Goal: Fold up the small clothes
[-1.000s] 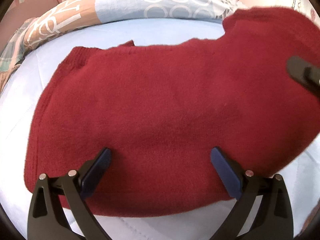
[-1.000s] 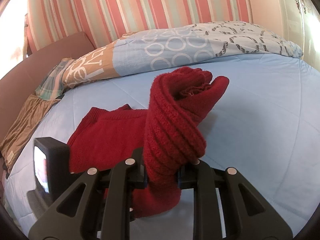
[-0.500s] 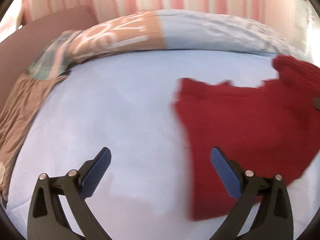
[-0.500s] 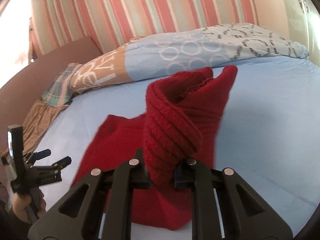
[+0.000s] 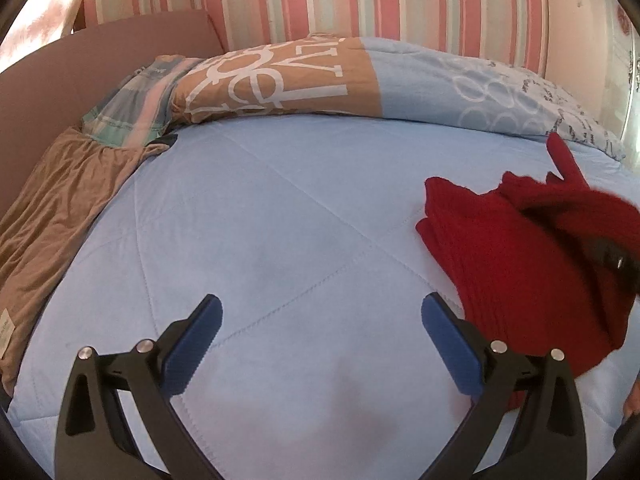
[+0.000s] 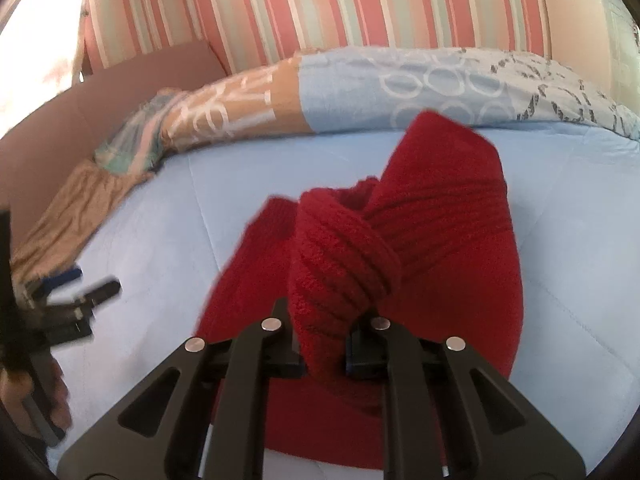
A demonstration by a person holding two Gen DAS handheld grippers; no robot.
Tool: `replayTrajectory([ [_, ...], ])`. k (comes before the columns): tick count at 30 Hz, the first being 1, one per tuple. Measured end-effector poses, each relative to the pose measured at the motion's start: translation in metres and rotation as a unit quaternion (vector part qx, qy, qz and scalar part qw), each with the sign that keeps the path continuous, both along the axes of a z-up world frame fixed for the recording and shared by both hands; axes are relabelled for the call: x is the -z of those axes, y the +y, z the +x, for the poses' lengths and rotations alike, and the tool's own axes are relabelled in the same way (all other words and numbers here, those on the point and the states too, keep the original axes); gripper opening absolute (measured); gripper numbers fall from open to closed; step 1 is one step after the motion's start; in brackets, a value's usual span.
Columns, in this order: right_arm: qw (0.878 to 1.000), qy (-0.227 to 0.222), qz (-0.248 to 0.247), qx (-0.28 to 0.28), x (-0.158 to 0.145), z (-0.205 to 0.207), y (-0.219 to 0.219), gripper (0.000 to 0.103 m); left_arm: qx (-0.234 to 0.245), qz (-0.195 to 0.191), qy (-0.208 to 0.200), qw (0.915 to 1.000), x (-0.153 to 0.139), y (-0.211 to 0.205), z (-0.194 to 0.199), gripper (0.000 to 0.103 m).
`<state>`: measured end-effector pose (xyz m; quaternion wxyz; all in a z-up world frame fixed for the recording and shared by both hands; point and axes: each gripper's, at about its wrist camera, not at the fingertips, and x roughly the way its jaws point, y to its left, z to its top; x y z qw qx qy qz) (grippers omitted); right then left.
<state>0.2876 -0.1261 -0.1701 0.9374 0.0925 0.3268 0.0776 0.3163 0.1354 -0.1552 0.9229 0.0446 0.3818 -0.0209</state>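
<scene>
At lower centre the right tongs [image 6: 326, 344] pinch a bunched fold of the red sweater [image 6: 432, 232]; the left tongs [image 5: 320, 320] gape empty over the bed [image 5: 280, 220]; the thick knit could slip free.

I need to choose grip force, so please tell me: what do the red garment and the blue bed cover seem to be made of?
The red garment looks like a thick knit, probably wool or acrylic: raised ribs and a fuzzy matte surface show where the right tool pinches it. The blue bed cover seems a smooth, matte quilted fabric, perhaps cotton or microfibre: stitched lines cross it diagonally.
</scene>
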Motion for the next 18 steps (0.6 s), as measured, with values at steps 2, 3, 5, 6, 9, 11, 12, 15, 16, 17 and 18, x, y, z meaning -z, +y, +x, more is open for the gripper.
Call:
replayTrajectory([
  [2,1.0,-0.017,0.015,-0.005,-0.013,0.0,0.004,0.012,-0.006,-0.007,-0.002,1.0,-0.002,0.008,-0.004,0.1],
  [3,0.999,-0.025,0.019,-0.012,-0.02,-0.001,0.007,0.012,-0.01,-0.011,-0.005,0.9999,-0.004,0.013,-0.006,0.1],
  [5,0.999,-0.037,0.01,-0.037,-0.028,-0.007,0.024,0.012,-0.019,-0.019,-0.011,0.9996,-0.009,0.022,-0.01,0.1],
  [6,0.998,-0.034,0.004,-0.053,-0.027,-0.01,0.036,0.012,-0.022,-0.024,-0.014,0.9994,-0.012,0.026,-0.012,0.1],
  [9,0.993,-0.002,-0.044,-0.107,-0.004,-0.015,0.082,0.012,-0.033,-0.029,-0.021,0.9988,-0.018,0.037,-0.014,0.1],
  [11,0.989,0.028,-0.072,-0.127,0.021,-0.016,0.103,0.012,-0.041,-0.033,-0.02,0.9984,-0.02,0.043,-0.014,0.1],
  [12,0.987,0.041,-0.085,-0.13,0.032,-0.016,0.109,0.012,-0.043,-0.035,-0.02,0.9983,-0.02,0.044,-0.015,0.1],
  [15,0.984,0.067,-0.097,-0.131,0.052,-0.014,0.113,0.012,-0.046,-0.043,-0.018,0.9979,-0.022,0.048,-0.018,0.1],
  [16,0.985,0.07,-0.093,-0.131,0.052,-0.014,0.112,0.012,-0.045,-0.042,-0.018,0.998,-0.022,0.048,-0.019,0.1],
  [17,0.984,0.073,-0.091,-0.133,0.051,-0.012,0.111,0.013,-0.042,-0.038,-0.016,0.9982,-0.022,0.047,-0.02,0.1],
  [18,0.983,0.078,-0.092,-0.136,0.05,-0.01,0.11,0.013,-0.043,-0.036,-0.014,0.9983,-0.022,0.047,-0.02,0.1],
])
